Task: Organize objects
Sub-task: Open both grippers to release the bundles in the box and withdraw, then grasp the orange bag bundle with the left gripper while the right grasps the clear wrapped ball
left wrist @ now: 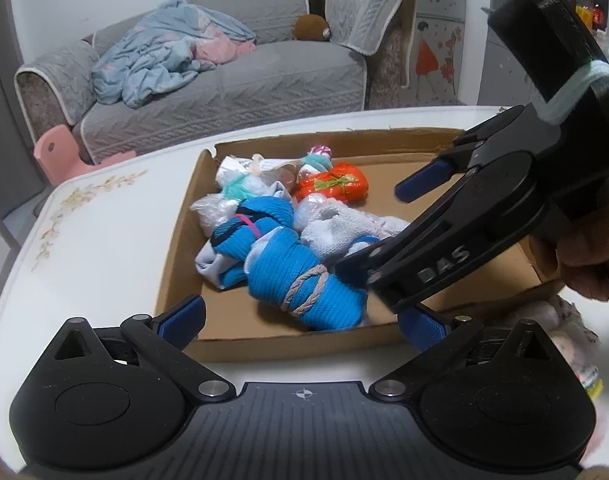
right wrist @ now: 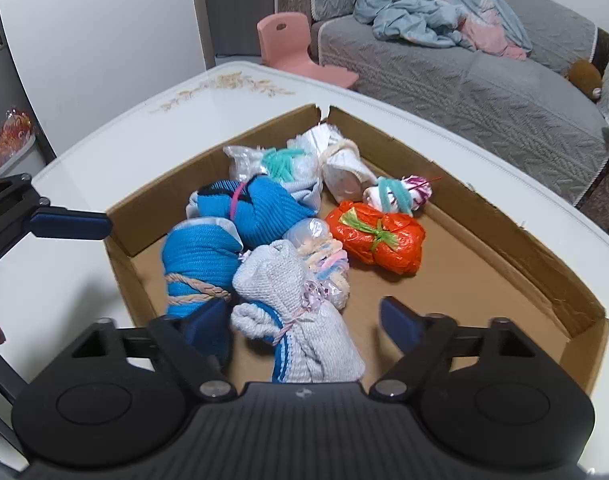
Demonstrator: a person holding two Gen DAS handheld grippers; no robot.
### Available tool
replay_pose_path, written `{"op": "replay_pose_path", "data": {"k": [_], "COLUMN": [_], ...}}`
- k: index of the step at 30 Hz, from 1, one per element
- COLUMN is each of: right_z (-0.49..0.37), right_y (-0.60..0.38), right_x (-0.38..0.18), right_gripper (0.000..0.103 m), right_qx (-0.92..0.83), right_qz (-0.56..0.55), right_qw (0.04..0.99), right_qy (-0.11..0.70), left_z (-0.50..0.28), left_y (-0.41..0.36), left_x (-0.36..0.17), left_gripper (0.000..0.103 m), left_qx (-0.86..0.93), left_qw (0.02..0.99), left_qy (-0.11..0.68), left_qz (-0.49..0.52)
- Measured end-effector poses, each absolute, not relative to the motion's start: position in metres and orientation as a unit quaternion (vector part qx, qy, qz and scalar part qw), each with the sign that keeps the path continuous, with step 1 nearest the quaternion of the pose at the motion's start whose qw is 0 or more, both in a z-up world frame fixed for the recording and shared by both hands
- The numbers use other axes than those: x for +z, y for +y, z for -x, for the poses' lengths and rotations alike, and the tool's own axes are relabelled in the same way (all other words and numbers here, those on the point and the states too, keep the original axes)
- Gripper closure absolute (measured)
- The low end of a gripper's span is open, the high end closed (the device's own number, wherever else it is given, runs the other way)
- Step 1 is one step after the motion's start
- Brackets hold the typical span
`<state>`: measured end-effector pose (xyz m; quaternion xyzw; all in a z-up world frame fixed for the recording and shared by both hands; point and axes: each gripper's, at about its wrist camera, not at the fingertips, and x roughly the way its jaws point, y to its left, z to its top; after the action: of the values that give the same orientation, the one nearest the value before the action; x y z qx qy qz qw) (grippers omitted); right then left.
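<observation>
White tabletop (left wrist: pixel 104 240) with a faint gold leaf print carries a shallow cardboard tray (right wrist: pixel 504 240), and both grippers hang over its near side. Left gripper (left wrist: pixel 302 322) has its jaws spread wide and holds nothing; the blue bundle tied with braided cord (left wrist: pixel 304 280) lies just ahead of them, inside the tray's near wall, clear of both pads. Right gripper (right wrist: pixel 304 322) also stands well open and grips nothing: the grey knitted bundle (right wrist: pixel 300 320) lies between its fingers, nearer the left pad, with a plain gap to the right pad. Seen from the left wrist, that gripper reaches in from the right, its lower finger down among the bundles beside the blue one, and a hand (left wrist: pixel 588 252) holds its handle.

Beyond the jaws, a second blue bundle with a pink tie (right wrist: pixel 256 208) sits just behind the first. Farther in lie clear plastic bundles with teal ties (right wrist: pixel 280 164), a small one tied with a teal pipe cleaner (right wrist: pixel 400 194) and an orange plastic bundle with a green tie (right wrist: pixel 378 236), which lies apart to the right on bare cardboard.

Past the table stand a grey sofa (left wrist: pixel 244 80) with a crumpled blue blanket (left wrist: pixel 164 60) and a pink chair (right wrist: pixel 292 40)
</observation>
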<state>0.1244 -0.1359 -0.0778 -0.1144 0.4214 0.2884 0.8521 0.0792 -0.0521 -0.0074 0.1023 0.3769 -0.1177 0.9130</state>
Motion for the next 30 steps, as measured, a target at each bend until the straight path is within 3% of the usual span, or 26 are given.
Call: {"op": "replay_pose_path", "data": {"k": [9,18,27,30], "right_z": [-0.102,-0.022,0.084,0.106], "right_y": [-0.143,-0.184,-0.212,-0.208], "right_x": [-0.052,-0.034,-0.051,-0.066], "right_gripper": [0.011,0.009,0.009,0.014], "right_qx": [0.294,0.297,0.308,0.318], "right_qz": [0.112,0.101,0.07,0.067], "right_qw": [0.86,0.875,0.892,0.892], "right_qy": [0.401,0.368,0.324,0.314], "left_z": [-0.072,-0.009,0.054,0.063], "left_y": [-0.03,-0.017,-0.029,-0.041], "left_x": [-0.003,0.003,-0.02,-0.032], "left_gripper": [0.001,0.0,0.0,0.0], "left_qx": [-0.113,-0.153,-0.217,-0.248], "left_qw": [0.912,0.917,0.903,0.891], "left_qy": [0.384,0.355,0.355,0.357], "left_qz": [-0.088,-0.096,-0.11,-0.133]}}
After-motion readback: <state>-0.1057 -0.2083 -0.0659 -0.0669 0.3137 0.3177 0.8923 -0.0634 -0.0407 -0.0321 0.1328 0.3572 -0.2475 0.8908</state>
